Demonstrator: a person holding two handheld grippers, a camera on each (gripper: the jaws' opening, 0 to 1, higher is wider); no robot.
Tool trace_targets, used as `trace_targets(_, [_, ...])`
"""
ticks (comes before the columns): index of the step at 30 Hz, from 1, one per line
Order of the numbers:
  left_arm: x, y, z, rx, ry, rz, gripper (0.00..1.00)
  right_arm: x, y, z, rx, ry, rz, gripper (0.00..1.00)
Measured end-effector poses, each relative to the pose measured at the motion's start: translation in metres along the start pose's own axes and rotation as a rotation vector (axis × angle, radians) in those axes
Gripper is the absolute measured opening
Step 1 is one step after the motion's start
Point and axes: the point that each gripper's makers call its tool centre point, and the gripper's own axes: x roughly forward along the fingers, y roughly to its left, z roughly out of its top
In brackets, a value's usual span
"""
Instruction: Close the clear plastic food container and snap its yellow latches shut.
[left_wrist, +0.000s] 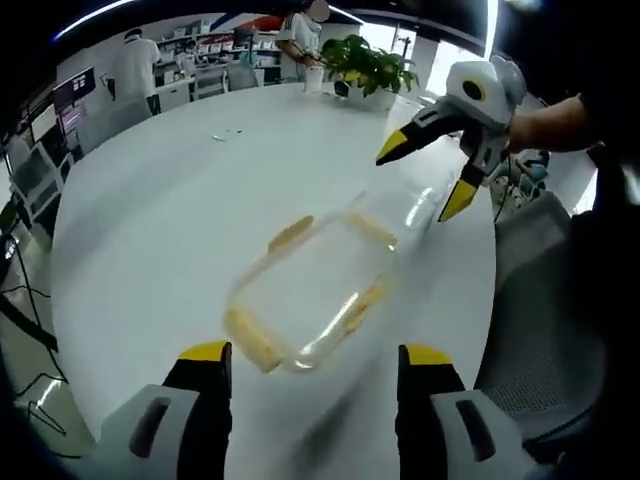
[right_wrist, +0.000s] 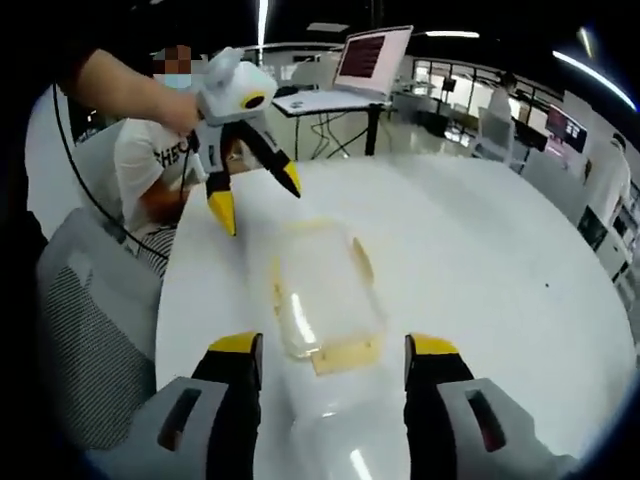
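The left gripper (left_wrist: 314, 360) has its yellow-tipped jaws spread wide with nothing between them, poised just short of the clear plastic food container (left_wrist: 315, 290), which lies on the white table (left_wrist: 150, 230). In the left gripper view the container is smeared by motion blur, so its lid cannot be judged with certainty; yellow latches (left_wrist: 252, 340) show along its near end and sides.

The right gripper (right_wrist: 335, 350) also has its jaws parted and empty, and in its own view the container (right_wrist: 325, 295) lies just beyond them, one yellow latch (right_wrist: 345, 352) flat on the table between the tips. In the left gripper view the right gripper (left_wrist: 430, 170), held by a hand (left_wrist: 545, 125), hovers over the container's far end. In the right gripper view the left gripper (right_wrist: 255, 190) hangs above the container's far corner.

Beyond the container, a potted plant (left_wrist: 372, 68) stands at the table's far edge. An open laptop (right_wrist: 372, 58) sits on a desk behind the table. Beside the table sits a person in a white shirt (right_wrist: 145, 160) with dark lettering, of which "CHEC" may be legible. A grey chair (left_wrist: 545, 300) stands near the table's edge.
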Motion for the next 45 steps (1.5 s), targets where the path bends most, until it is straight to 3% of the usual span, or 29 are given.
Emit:
trace_targets(21, [0.017, 0.026, -0.007, 0.11, 0.12, -0.05, 0.62, 0.025, -0.009, -0.02, -0.042, 0.142, 0.041, 0.48])
trace_targets(32, [0.028, 0.025, -0.003, 0.228, 0.196, -0.095, 0.58, 0.041, -0.009, -0.028, -0.083, 0.235, 0.077, 0.47])
trace_targets(36, [0.032, 0.032, -0.01, 0.316, 0.262, -0.111, 0.55, 0.045, -0.011, -0.037, -0.163, 0.297, 0.081, 0.46])
trace_targets(45, [0.035, 0.04, -0.014, 0.464, 0.351, -0.14, 0.51, 0.05, -0.011, -0.044, -0.184, 0.356, 0.1, 0.44])
